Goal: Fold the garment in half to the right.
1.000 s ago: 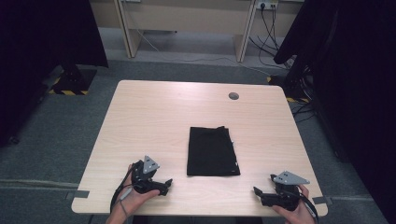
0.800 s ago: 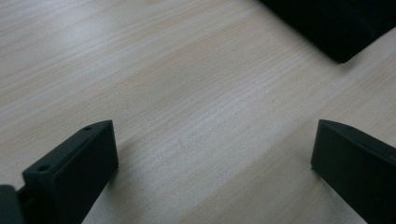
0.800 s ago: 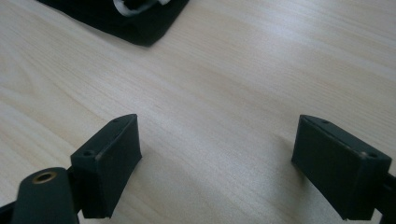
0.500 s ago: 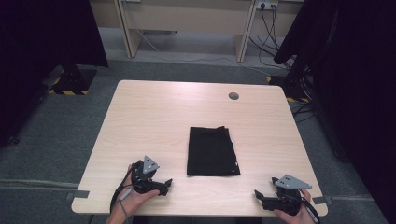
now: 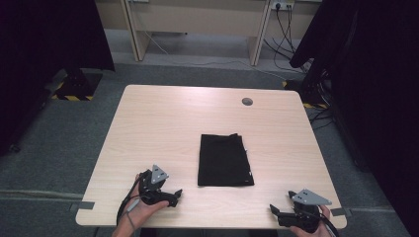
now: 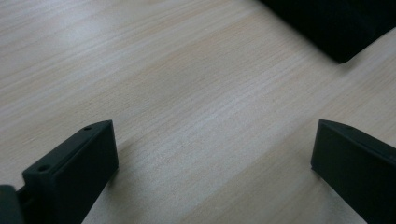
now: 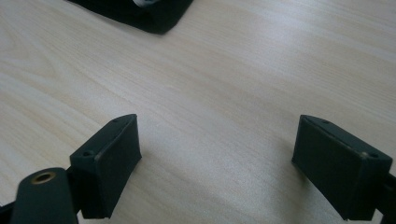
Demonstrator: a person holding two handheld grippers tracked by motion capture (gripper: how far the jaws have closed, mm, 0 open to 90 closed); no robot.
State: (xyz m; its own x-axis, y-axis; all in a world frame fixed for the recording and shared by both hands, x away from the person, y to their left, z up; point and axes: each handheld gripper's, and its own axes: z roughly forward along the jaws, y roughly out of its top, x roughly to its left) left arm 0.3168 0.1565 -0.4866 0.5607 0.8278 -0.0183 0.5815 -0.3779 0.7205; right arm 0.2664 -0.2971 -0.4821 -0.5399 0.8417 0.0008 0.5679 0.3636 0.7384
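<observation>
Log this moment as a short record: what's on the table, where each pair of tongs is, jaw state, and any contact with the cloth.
surface: light wooden table, round grommet near its far edge
item: folded black cloth, flat, at the middle of the table, small white tag on its right edge
left tongs: near edge, left of the cloth, jaws open, nothing between them
right tongs: near right corner, jaws open, nothing between them
contact: neither touches the cloth
cloth in gripper views: a corner at the top of each
</observation>
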